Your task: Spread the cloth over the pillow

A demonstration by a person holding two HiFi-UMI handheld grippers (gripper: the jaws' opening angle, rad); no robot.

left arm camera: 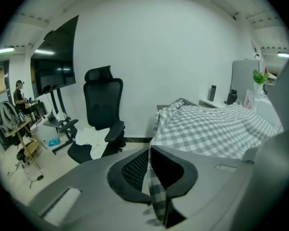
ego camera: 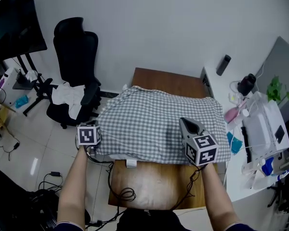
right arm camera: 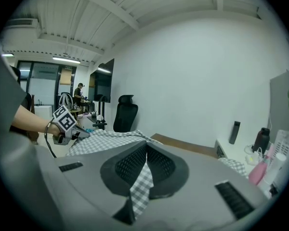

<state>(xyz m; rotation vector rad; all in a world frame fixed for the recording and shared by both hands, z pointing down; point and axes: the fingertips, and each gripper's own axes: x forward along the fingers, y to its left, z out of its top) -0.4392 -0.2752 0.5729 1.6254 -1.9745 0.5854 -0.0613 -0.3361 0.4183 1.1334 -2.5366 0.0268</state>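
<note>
Head view: we see the checked cloth [ego camera: 159, 121] lying over the pillow [ego camera: 119, 158] on the far half of the wooden tabletop [ego camera: 154, 186]. Its long axis runs from left to right, across the table's own length, and it overhangs both the left and the right edge of the tabletop. Only a white strip of the pillow, with a small tag, shows under the cloth's near hem. The cloth's far left corner is bunched into a small ridge near the far left corner of the tabletop.

The left gripper [ego camera: 98, 143] is at the cloth's near left corner, just off the left edge of the tabletop. In the left gripper view its jaws are pressed together on a narrow fold of the checked fabric, which hangs down between them.

The right gripper [ego camera: 184, 123] is above the cloth's near right part, pointing towards the far edge. In the right gripper view its jaws are also closed on a strip of the cloth — the fabric hangs down between the pads.

Black cables [ego camera: 127, 194] trail over the bare near part of the tabletop. An office chair [ego camera: 77, 57] with a white garment [ego camera: 70, 97] on its seat is well apart, beyond the left edge.
</note>
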